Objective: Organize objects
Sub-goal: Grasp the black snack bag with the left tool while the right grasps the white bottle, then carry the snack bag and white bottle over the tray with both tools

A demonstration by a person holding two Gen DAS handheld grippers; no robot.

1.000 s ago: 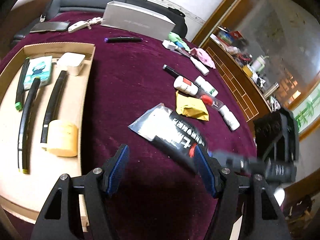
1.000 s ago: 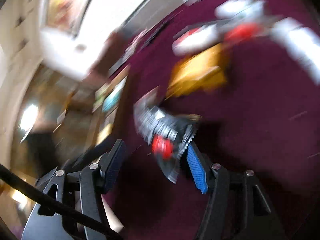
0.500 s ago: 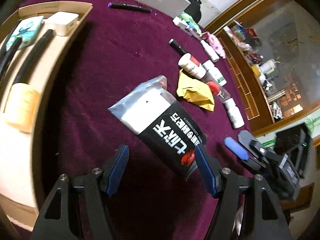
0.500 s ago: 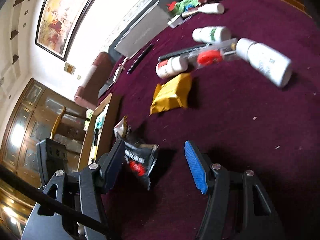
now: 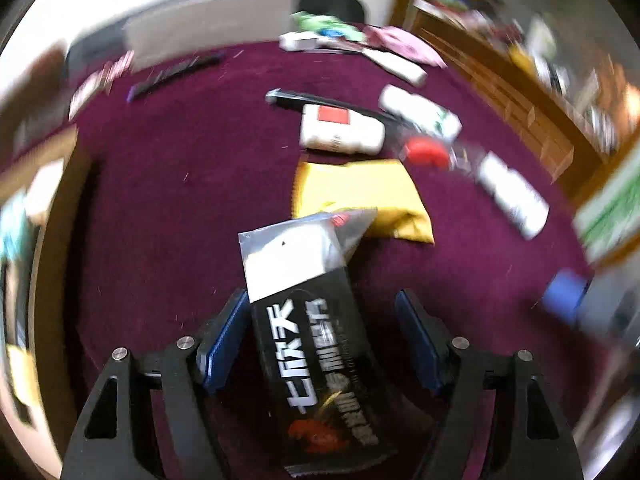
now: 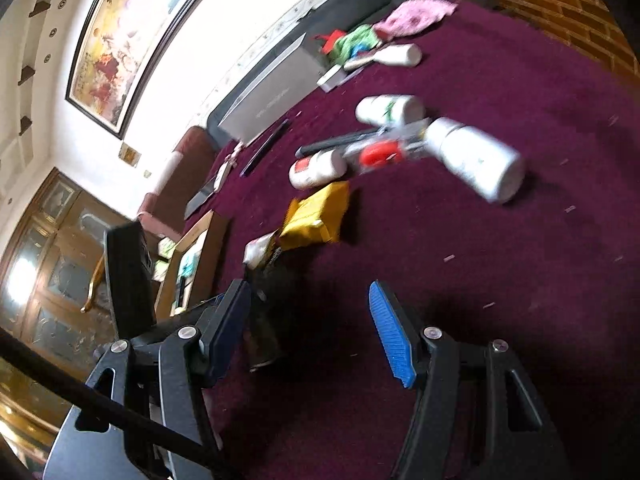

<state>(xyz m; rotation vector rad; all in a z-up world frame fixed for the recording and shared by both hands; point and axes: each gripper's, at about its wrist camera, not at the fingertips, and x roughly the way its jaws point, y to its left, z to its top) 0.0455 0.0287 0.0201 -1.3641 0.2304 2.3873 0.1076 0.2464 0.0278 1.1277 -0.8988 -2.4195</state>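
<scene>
A black and white snack packet [image 5: 308,320] lies on the purple tablecloth [image 5: 180,184], between the open fingers of my left gripper [image 5: 322,334]. Its far end overlaps a yellow packet [image 5: 372,192]. In the right wrist view the packet [image 6: 268,264] lies by the left finger [image 6: 228,324] of my open, empty right gripper [image 6: 310,328], with the yellow packet [image 6: 316,216] beyond it.
A cardboard tray [image 5: 36,208] with items stands at the left; it shows in the right wrist view [image 6: 196,256] too. White bottles [image 5: 340,132] [image 6: 476,156], a red-capped item [image 5: 424,152], a black pen [image 5: 176,72], a grey box [image 6: 272,92] and cloths [image 5: 396,40] lie further back.
The right gripper let go of the black packet and drew back. The left gripper moved in over the packet, which now lies between its open fingers.
</scene>
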